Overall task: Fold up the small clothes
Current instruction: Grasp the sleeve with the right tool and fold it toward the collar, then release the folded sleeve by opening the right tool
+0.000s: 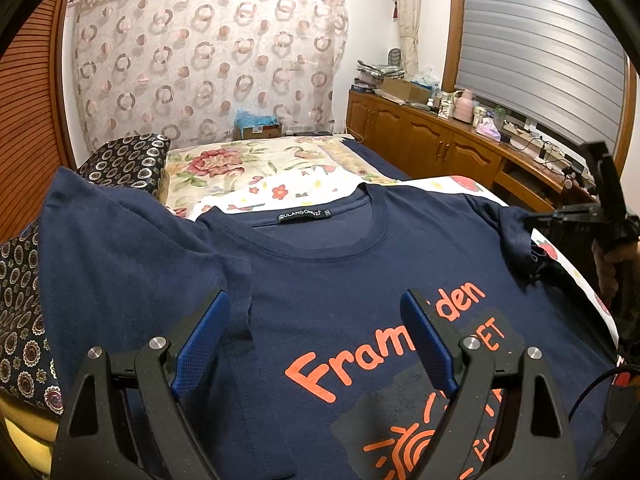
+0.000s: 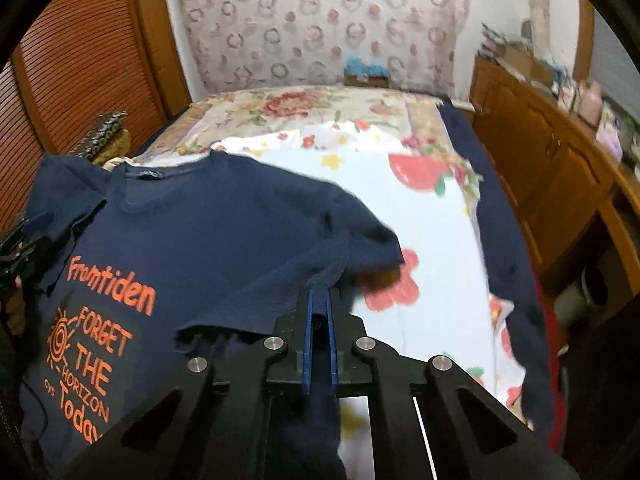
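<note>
Navy T-shirt (image 1: 320,272) lay front-up on the bed's floral sheet (image 2: 432,216), collar toward the far wall, orange print showing. Its sleeve on the left gripper's side (image 1: 132,248) looked already turned in over the chest, with the hem running down beside the print; the fold was loose, not flattened.

Right gripper (image 2: 319,300) was clenched on fabric at the other side: navy cloth passed between the blue pads (image 2: 307,344) and the right sleeve (image 2: 360,236) bunched just ahead of them, lifted a little off the sheet. Blur in that view suggested motion.

Left gripper (image 1: 316,312) was released, jaws wide, hovering over the chest and holding nothing.

My read: early stage. One side roughly in, second side gripped but not yet laid over. Bottom-to-collar fold and smoothing not done. Lower hem out of view, so can't tell its state.
</note>
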The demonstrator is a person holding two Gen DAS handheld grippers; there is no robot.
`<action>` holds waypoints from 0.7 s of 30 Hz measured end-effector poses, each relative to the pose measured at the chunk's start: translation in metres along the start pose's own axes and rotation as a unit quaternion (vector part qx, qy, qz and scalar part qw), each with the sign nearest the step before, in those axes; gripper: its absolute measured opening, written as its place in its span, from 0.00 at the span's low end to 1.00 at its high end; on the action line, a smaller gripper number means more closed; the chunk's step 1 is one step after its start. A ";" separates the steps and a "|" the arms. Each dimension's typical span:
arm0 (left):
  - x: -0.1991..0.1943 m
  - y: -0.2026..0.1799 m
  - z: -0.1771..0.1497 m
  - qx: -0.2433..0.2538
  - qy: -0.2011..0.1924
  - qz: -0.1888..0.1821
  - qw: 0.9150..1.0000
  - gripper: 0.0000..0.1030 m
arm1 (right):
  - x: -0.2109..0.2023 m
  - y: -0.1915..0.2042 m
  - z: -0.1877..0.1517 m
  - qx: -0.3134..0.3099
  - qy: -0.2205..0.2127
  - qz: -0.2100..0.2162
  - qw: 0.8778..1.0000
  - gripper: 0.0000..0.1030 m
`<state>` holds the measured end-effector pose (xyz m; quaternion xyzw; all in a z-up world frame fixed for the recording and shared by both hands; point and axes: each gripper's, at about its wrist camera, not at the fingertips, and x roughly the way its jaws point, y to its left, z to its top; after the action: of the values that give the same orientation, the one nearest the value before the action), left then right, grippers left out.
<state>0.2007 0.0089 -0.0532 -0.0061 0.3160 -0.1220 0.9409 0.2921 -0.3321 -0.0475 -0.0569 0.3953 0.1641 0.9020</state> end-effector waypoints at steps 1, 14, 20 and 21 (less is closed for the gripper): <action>0.000 0.000 0.000 0.000 0.000 0.000 1.000 0.85 | -0.003 0.004 0.004 -0.008 -0.006 0.004 1.000 0.04; 0.000 0.007 -0.004 -0.008 -0.005 0.005 1.000 0.85 | 0.008 0.075 0.043 -0.078 -0.037 0.093 0.992 0.04; 0.000 0.009 -0.005 -0.009 -0.005 0.005 1.000 0.85 | 0.032 0.088 0.041 -0.093 -0.004 0.071 0.993 0.15; -0.001 0.009 -0.005 -0.008 -0.005 0.005 1.000 0.85 | 0.033 0.086 0.042 -0.089 0.000 0.067 0.994 0.18</action>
<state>0.1991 0.0184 -0.0581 -0.0128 0.3124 -0.1145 0.9429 0.3127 -0.2329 -0.0411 -0.1101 0.3818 0.2587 0.8804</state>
